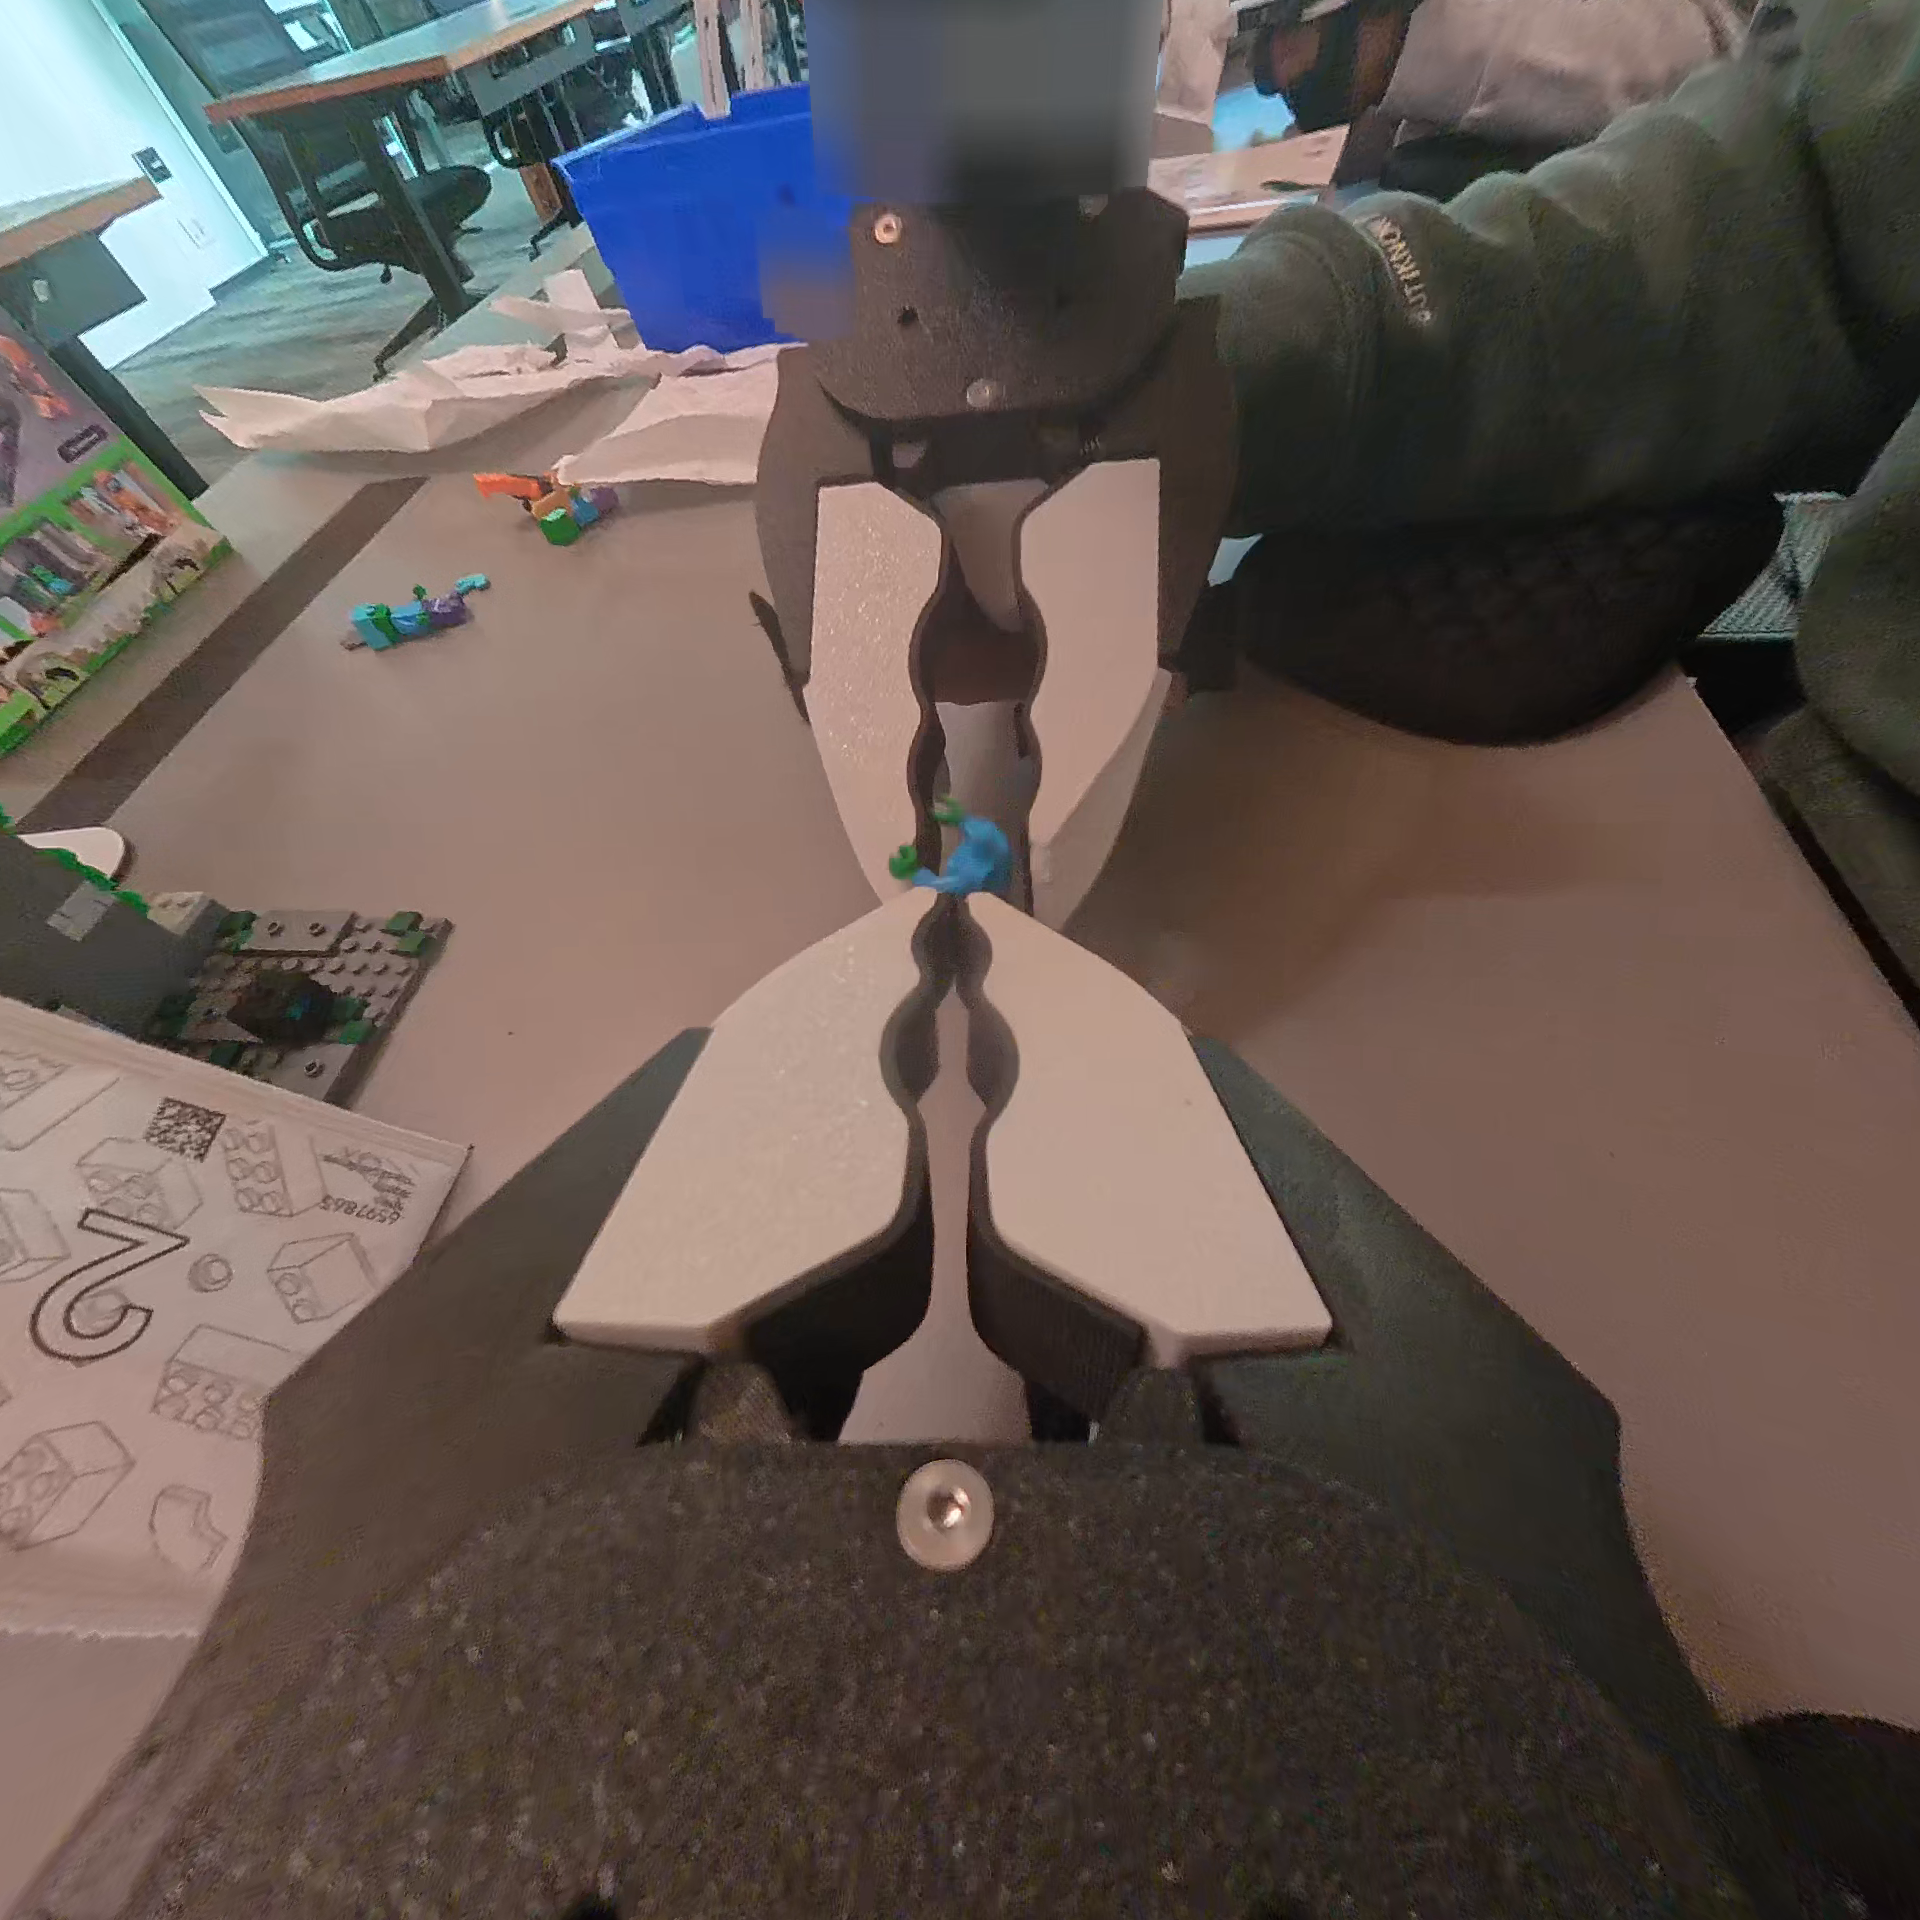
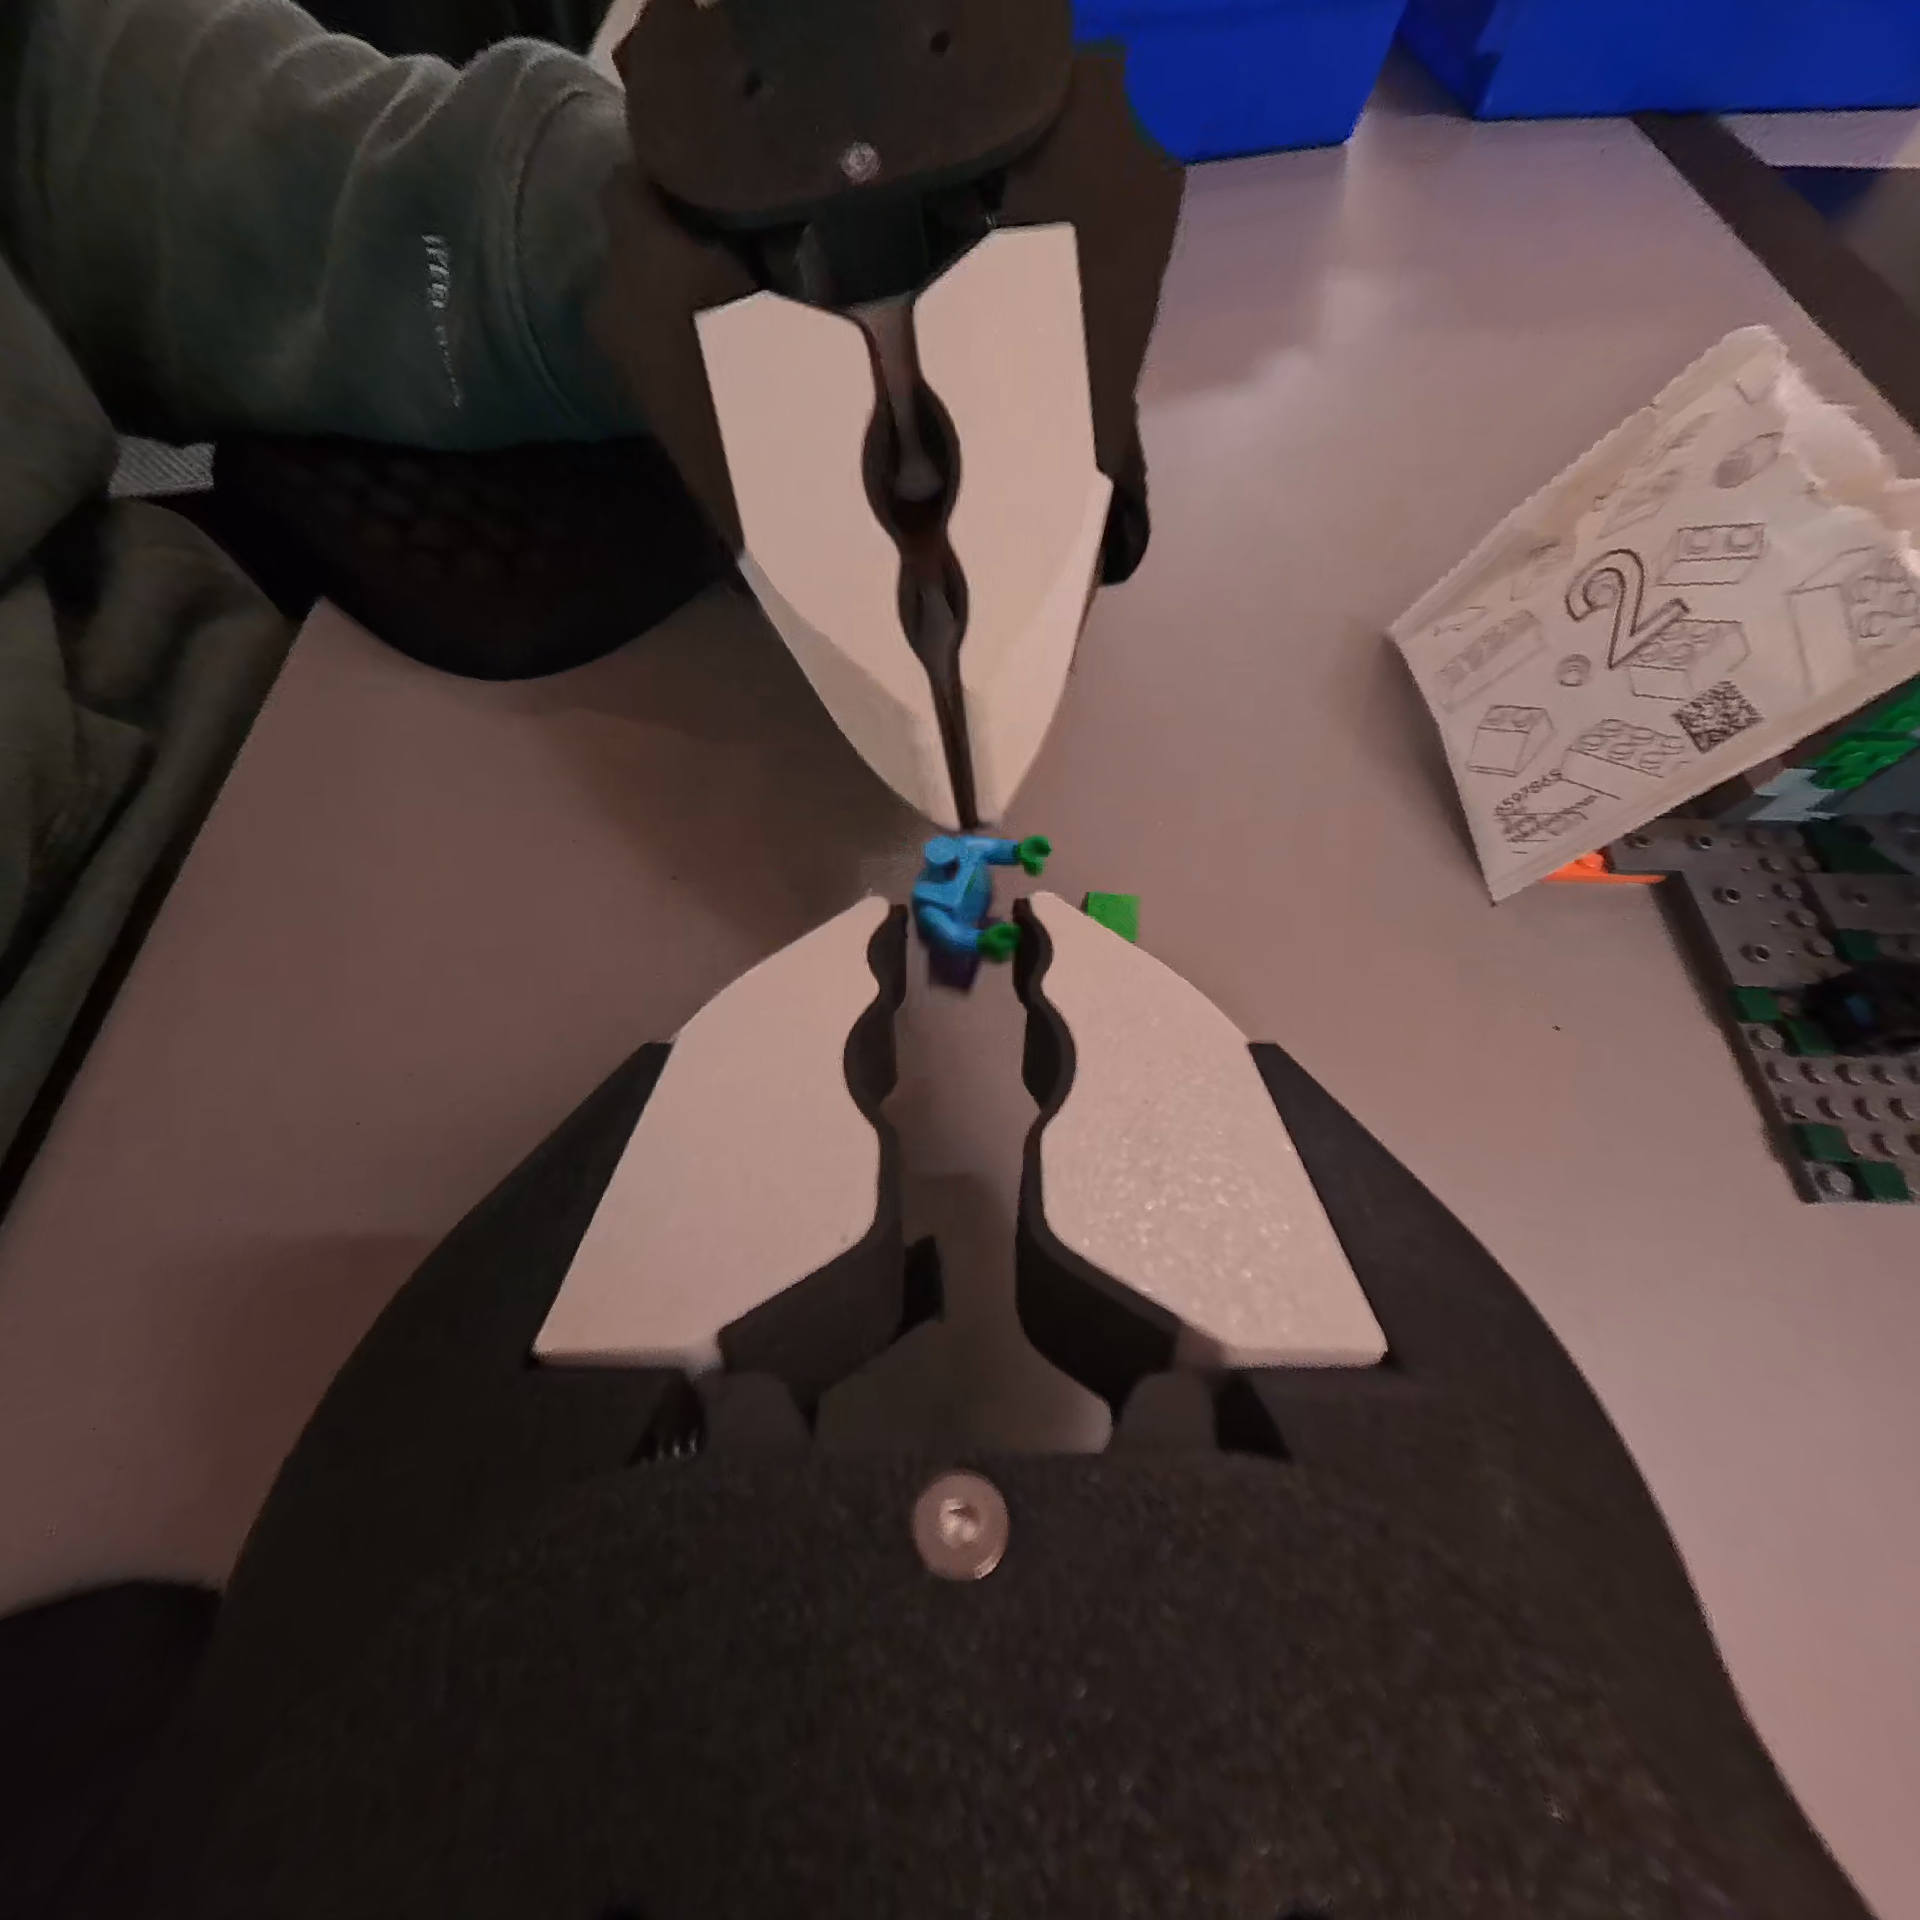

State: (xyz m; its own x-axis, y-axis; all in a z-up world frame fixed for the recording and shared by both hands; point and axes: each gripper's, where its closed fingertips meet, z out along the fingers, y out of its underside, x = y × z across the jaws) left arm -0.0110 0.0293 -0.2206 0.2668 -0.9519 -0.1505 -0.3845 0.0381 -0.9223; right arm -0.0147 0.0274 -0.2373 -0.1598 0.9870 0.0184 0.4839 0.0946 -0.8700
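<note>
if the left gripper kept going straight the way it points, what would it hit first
Most likely the small blue toy figure with green hands, right off the left gripper's closed tips. Just behind it come the right gripper's jaws, which face it head-on around the figure. Depth between tips and figure is hard to judge.

Writing marks the paper bag, the sleeve and, seemingly, the box.

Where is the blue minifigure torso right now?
Mid-frame in both wrist views, the blue minifigure torso sits between the right gripper fingertips, against the shut left gripper tips.
</note>
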